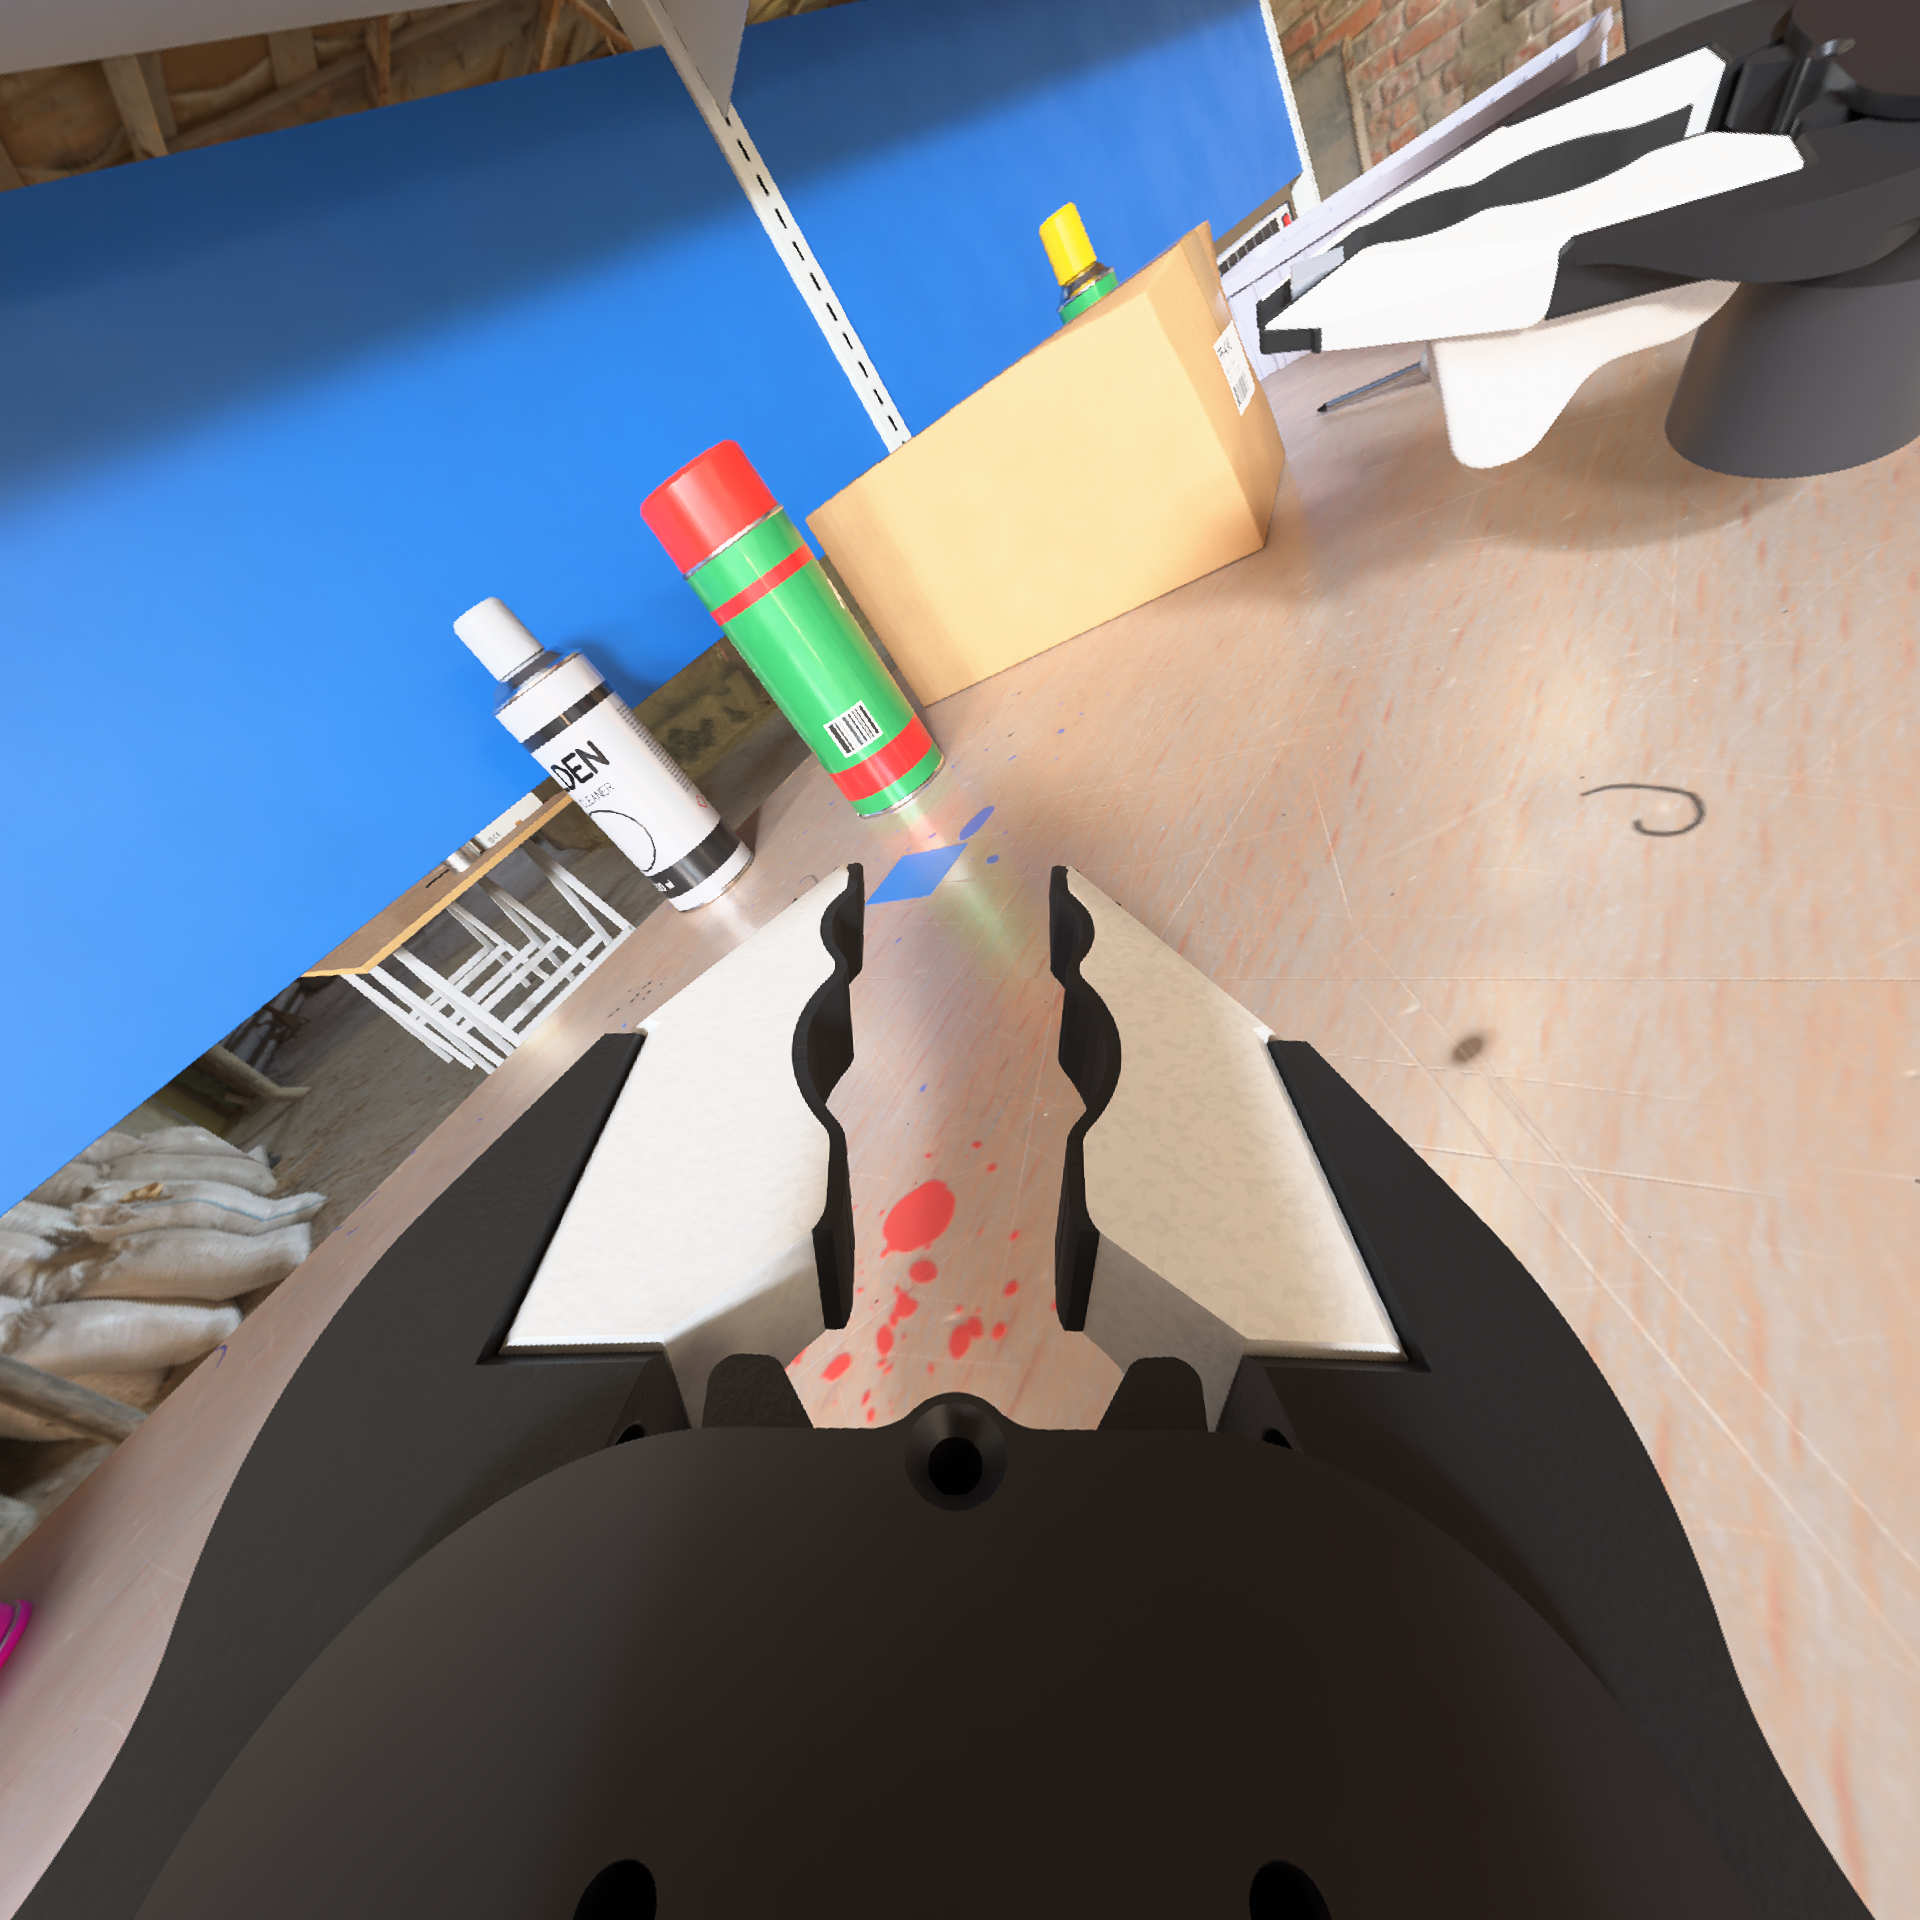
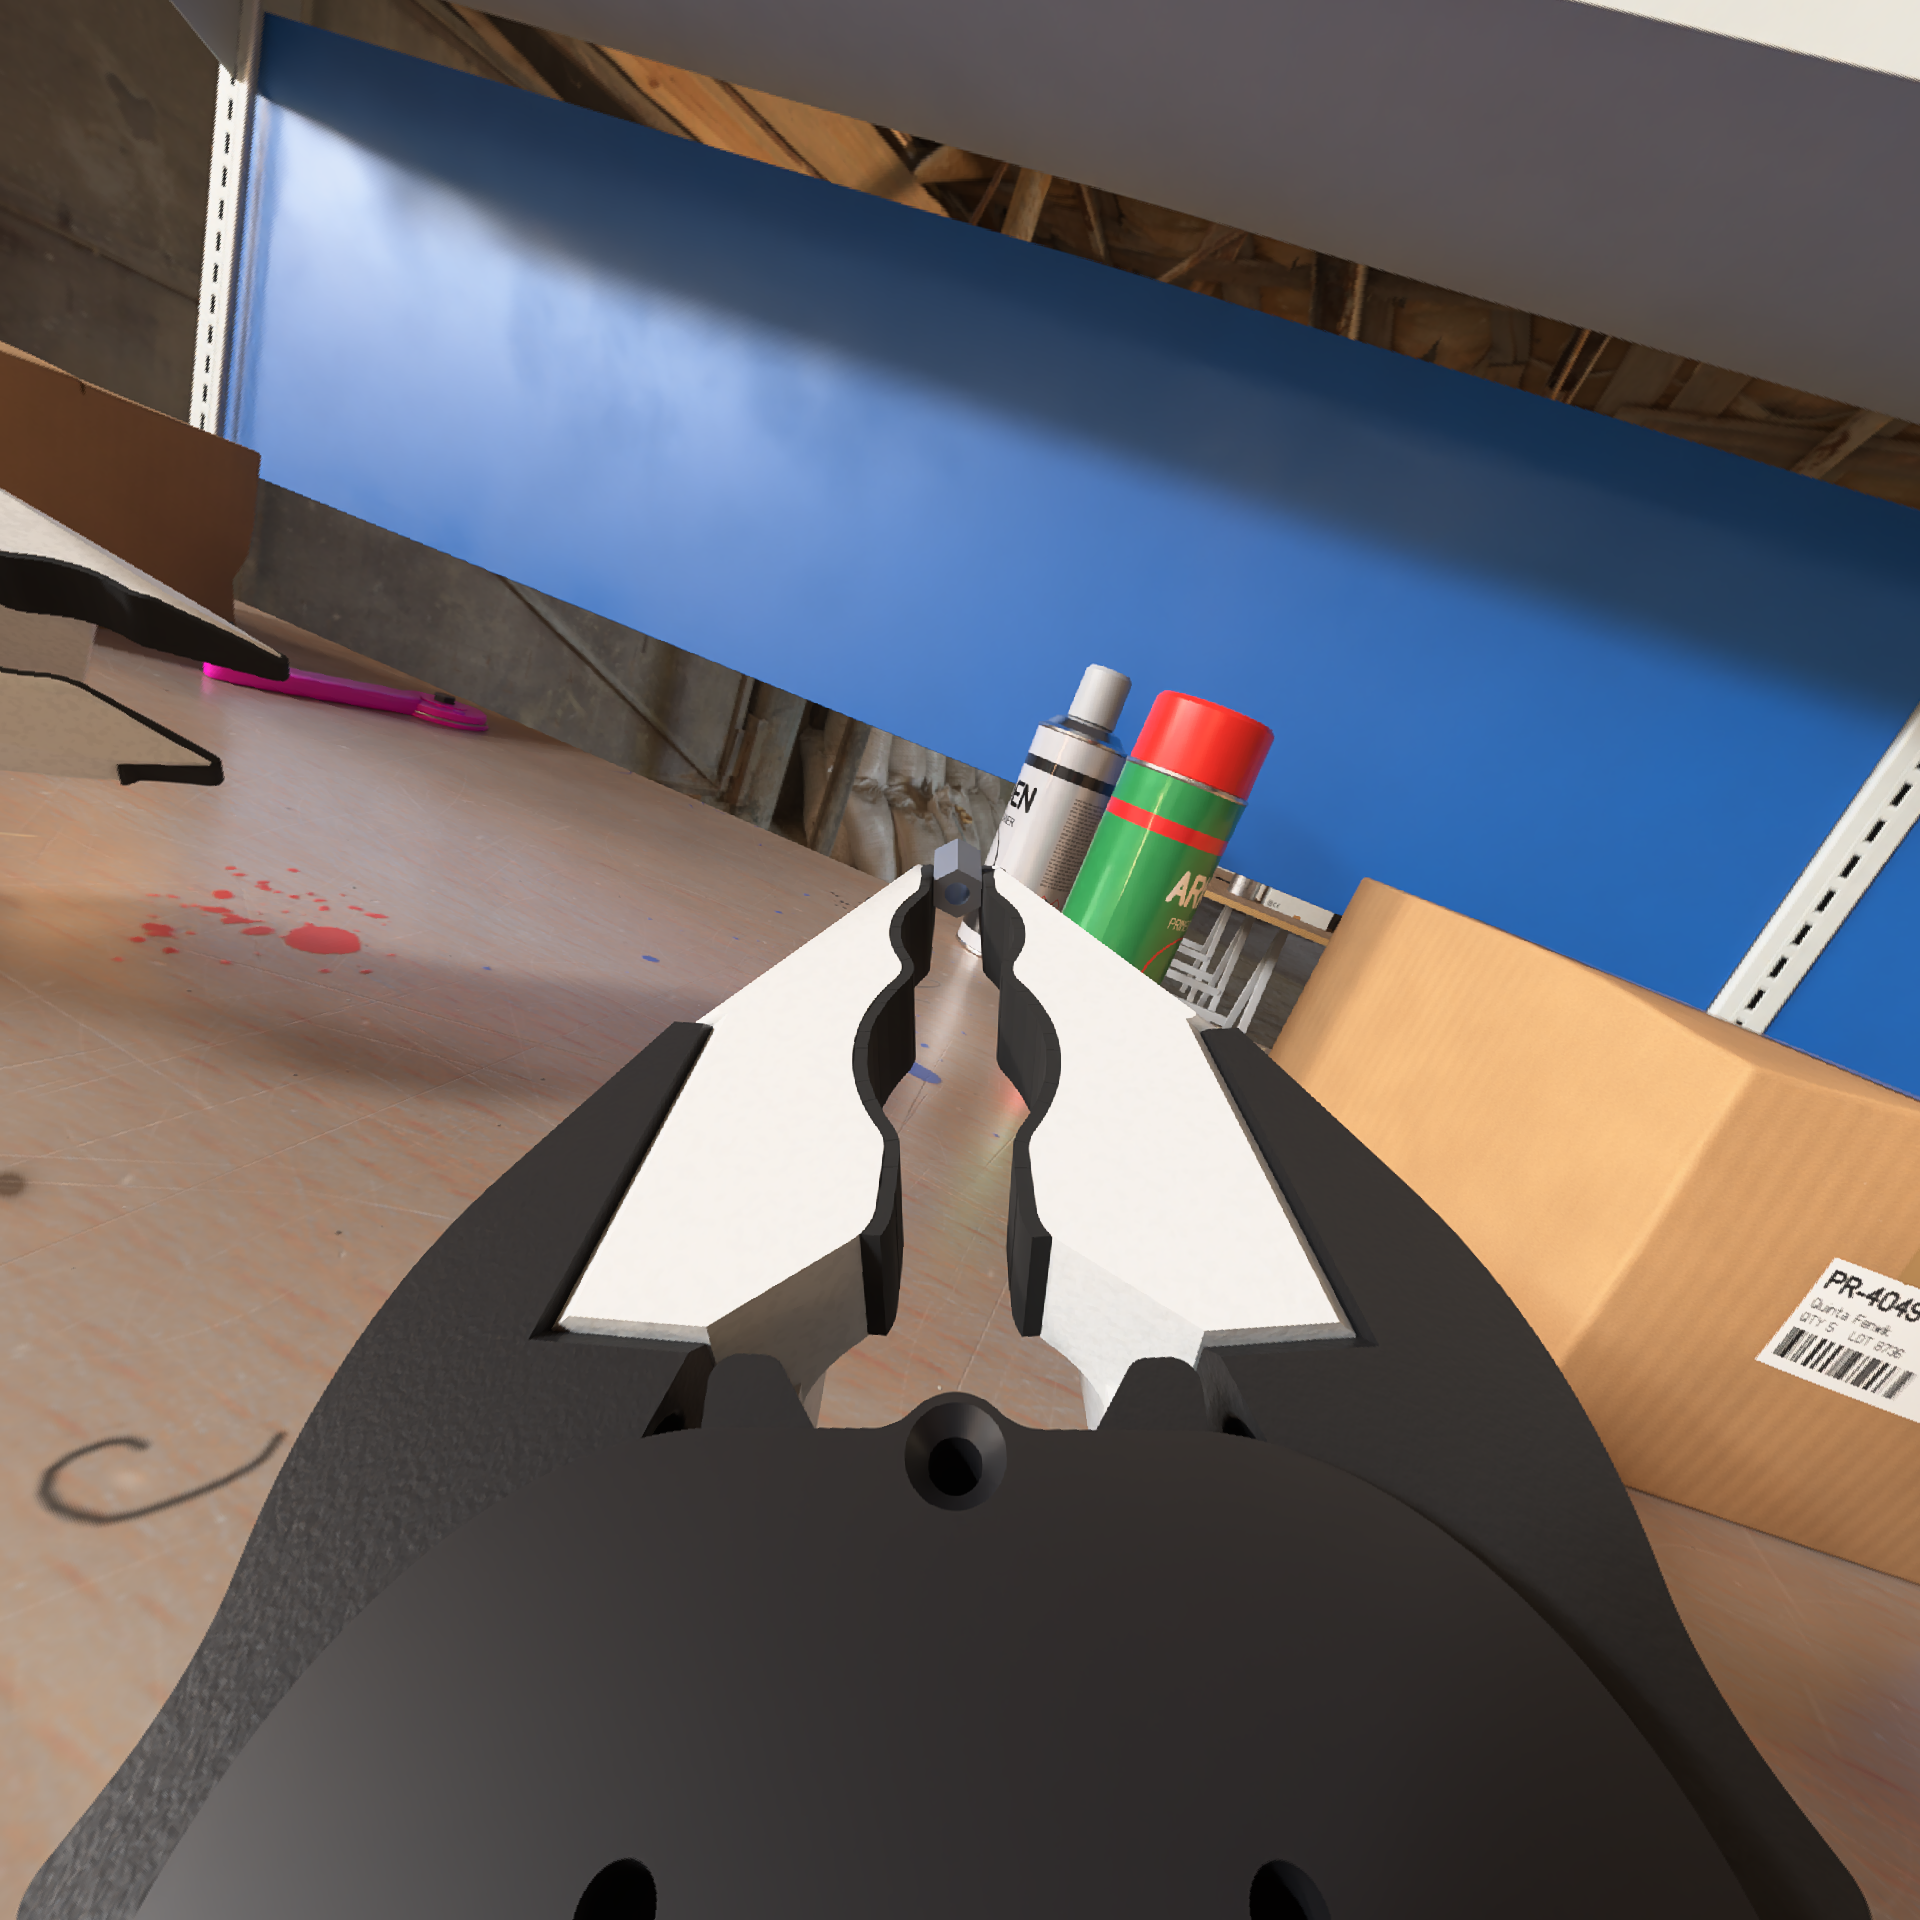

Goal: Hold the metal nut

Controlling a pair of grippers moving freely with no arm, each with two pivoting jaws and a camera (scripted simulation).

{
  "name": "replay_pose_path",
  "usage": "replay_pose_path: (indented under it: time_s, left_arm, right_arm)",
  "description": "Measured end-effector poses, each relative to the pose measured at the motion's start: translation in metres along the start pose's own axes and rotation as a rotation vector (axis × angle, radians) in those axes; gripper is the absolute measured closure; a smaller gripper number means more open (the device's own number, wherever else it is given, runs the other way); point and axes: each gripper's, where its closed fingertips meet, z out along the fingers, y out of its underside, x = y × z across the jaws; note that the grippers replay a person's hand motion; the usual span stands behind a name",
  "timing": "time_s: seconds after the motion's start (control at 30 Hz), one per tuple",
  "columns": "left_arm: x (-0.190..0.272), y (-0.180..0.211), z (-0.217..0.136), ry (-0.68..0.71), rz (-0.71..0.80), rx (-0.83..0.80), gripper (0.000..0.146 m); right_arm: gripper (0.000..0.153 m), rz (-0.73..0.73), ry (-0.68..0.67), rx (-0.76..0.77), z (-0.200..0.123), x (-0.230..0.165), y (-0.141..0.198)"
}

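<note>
The metal nut (image 2: 956,876) is a small grey hex nut pinched between the tips of my right gripper (image 2: 956,896), which is shut on it and holds it above the wooden worktop (image 2: 416,1039). My left gripper (image 1: 956,883) is open and empty, low over the worktop (image 1: 1455,935) above a red paint splatter (image 1: 914,1216). The right gripper also shows in the left wrist view (image 1: 1288,312) at the top right. The left gripper shows at the left edge of the right wrist view (image 2: 244,717). The nut cannot be made out in the left wrist view.
A green spray can with a red cap (image 1: 800,634) (image 2: 1164,831) and a white bottle (image 1: 613,758) (image 2: 1070,790) stand at the back. A cardboard box (image 1: 1060,499) (image 2: 1558,1143) sits beside them. A pink tool (image 2: 343,691) lies far left. A shelf hangs overhead.
</note>
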Motion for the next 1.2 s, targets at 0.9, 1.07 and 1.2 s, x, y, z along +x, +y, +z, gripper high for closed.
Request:
replay_pose_path:
  time_s: [0.9, 1.07, 1.2]
  left_arm:
    - [0.0006, 0.0001, 0.0003, 0.004, 0.002, -0.001, 0.11]
    - [0.0007, 0.0001, 0.0003, 0.004, 0.002, -0.001, 0.11]
    - [0.0007, 0.0001, 0.0003, 0.004, 0.001, -0.001, 0.11]
  right_arm:
    - [0.145, -0.002, -0.009, -0.002, 0.0006, -0.0015, 0.0004]
    - [0.145, -0.002, -0.01, -0.002, 0.0007, -0.0017, 0.0005]
    - [0.145, -0.002, -0.01, -0.003, 0.0008, -0.0018, 0.0007]
